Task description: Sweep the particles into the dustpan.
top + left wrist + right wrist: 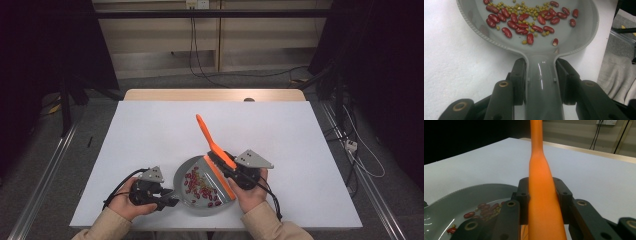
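Note:
A grey dustpan (179, 176) lies at the front middle of the white board and holds red kidney beans (200, 187) mixed with small green beans. My left gripper (167, 200) is shut on the dustpan's handle (541, 85), and its pads (520, 80) press on both sides of the handle. An orange brush (207, 135) leans over the pan's right edge with its handle pointing up and away. My right gripper (223, 162) is shut on that brush handle (541, 177). In the right gripper view, the pan (469, 195) and beans (486, 207) lie lower left.
The white board (150, 130) rests on a wooden table whose far edge (215, 95) shows behind it. Cables run over the floor at the back and right. Metal rails flank the table on both sides.

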A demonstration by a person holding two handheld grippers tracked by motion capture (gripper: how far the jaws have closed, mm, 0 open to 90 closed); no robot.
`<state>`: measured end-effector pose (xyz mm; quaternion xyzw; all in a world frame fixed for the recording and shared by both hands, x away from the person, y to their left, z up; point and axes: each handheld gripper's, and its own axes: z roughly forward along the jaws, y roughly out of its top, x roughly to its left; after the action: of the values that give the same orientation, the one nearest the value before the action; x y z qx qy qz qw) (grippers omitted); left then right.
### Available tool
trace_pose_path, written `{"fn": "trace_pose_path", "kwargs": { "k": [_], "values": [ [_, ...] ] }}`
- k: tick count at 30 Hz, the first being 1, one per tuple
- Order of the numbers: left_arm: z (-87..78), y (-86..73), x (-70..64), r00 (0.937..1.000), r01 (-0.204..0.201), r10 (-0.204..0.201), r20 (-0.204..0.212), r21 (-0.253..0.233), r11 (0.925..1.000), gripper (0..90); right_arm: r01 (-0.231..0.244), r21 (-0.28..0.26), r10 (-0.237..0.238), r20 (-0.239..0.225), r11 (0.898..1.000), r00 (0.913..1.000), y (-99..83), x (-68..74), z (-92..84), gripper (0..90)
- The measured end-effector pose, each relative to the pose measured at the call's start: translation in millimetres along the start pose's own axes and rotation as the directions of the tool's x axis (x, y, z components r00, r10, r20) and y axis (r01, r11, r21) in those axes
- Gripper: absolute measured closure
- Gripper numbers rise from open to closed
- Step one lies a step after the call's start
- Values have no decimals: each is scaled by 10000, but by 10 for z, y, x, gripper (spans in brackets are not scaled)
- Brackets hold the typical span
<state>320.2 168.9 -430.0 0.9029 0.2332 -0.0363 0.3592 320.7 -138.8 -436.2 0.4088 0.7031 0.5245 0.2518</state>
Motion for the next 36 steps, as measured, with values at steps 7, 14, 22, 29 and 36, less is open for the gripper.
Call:
{"fn": "trace_pose_path", "kwargs": {
  "k": [7,14,22,29,36],
  "values": [
    [-24,-32,30,9993,-8,-2,-378,-287,9996,627,-29,194,25,216,9998,9998,-26,-178,-69,713],
    [-89,-44,63,9976,223,-272,-633,-755,9969,627,101,392,-121,508,9992,9986,-21,-320,-113,713],
    [-176,-70,125,9919,563,-697,-1062,-1237,9907,627,-116,337,83,941,9994,9955,-23,-476,-195,712],
    [-235,-83,178,9861,776,-979,-1345,-1483,9859,627,-82,359,38,1204,9993,9927,-35,-554,-264,712],
    [-298,-107,248,9722,1178,-1560,-1749,-2108,9704,627,-112,336,65,1387,9994,9903,-51,-639,-333,712]
  ]
}}
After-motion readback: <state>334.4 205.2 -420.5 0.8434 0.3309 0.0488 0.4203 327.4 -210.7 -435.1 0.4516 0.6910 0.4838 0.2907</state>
